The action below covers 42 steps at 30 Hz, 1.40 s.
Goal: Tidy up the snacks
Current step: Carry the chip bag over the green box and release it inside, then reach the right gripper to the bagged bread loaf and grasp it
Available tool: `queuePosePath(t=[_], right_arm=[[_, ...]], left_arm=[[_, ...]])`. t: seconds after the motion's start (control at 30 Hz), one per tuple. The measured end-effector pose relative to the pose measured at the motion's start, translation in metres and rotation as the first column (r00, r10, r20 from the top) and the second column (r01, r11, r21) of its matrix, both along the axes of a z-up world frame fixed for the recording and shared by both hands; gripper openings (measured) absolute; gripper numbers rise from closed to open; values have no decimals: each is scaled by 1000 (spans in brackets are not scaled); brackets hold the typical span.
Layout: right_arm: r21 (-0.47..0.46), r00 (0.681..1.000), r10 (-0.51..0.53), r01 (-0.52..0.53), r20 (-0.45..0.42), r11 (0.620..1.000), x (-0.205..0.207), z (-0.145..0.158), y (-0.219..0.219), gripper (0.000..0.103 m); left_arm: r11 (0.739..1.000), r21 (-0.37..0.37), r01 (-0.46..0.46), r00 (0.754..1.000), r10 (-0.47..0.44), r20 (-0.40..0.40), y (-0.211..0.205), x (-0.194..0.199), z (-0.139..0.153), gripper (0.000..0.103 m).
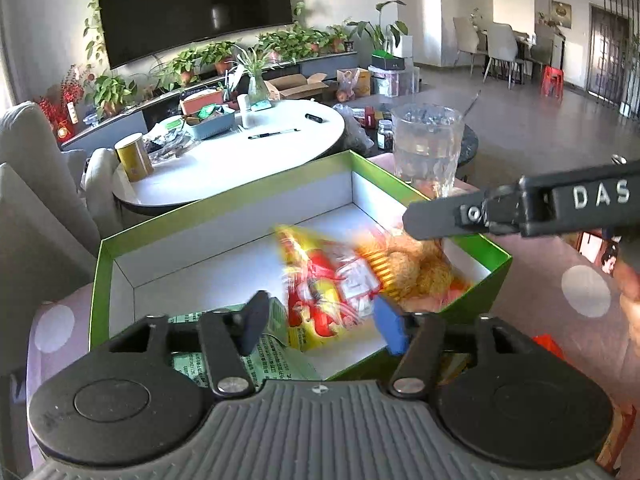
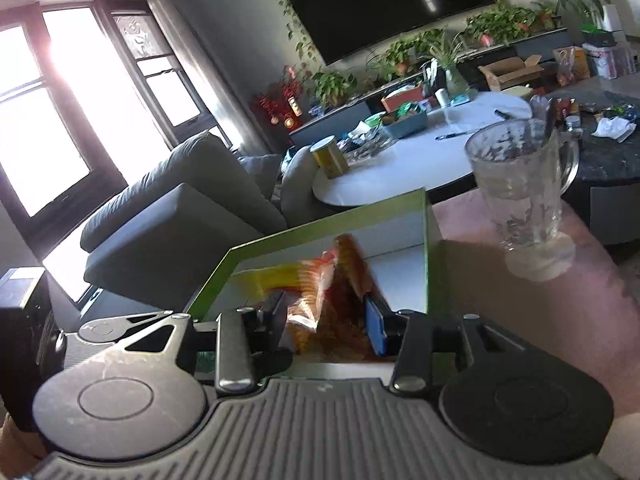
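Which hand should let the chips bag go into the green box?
Probably the right gripper. Its fingers sit either side of the orange chips bag over the green box. The left gripper hangs open near a blurred red-yellow packet, apparently gripping nothing.

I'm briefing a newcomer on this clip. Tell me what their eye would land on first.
The bright yellow-and-red snack bag, blurred with motion, lies in the green-rimmed box right ahead of the left gripper. The right gripper has its fingers either side of an orange snack bag over the same box. Just behind the box's far corner stands a clear glass mug.
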State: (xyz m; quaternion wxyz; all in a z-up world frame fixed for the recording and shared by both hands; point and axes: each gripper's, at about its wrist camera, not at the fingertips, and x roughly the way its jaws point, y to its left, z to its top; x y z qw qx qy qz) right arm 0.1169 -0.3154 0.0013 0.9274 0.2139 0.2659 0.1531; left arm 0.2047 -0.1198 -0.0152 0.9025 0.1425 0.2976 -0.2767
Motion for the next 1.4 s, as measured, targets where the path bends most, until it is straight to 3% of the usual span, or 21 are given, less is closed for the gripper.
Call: queuePosePath(t=[0.47, 0.53, 0.77, 0.97, 1.17, 1.4], right_arm=[[-54, 995, -85, 87, 44, 995, -20, 12, -2, 54], [-59, 995, -83, 86, 49, 995, -23, 14, 0, 59], [-112, 993, -91, 99, 81, 989, -39, 23, 13, 61], [-150, 994, -2, 19, 111, 988, -63, 23, 35, 61], [-215, 985, 55, -19, 162, 976, -87, 26, 61, 61], [-226, 979, 160, -128, 128, 966, -106, 34, 87, 61]], left_arm=[[998, -8, -66, 996, 66, 58, 31, -25, 8, 80], [997, -11, -81, 994, 81, 70, 39, -31, 10, 81], [989, -6, -147, 979, 146, 145, 64, -63, 16, 85], [979, -5, -206, 965, 204, 163, 96, -91, 18, 87], [960, -23, -279, 951, 279, 130, 134, -122, 12, 87], [932, -65, -356, 927, 361, 103, 175, -162, 9, 88]])
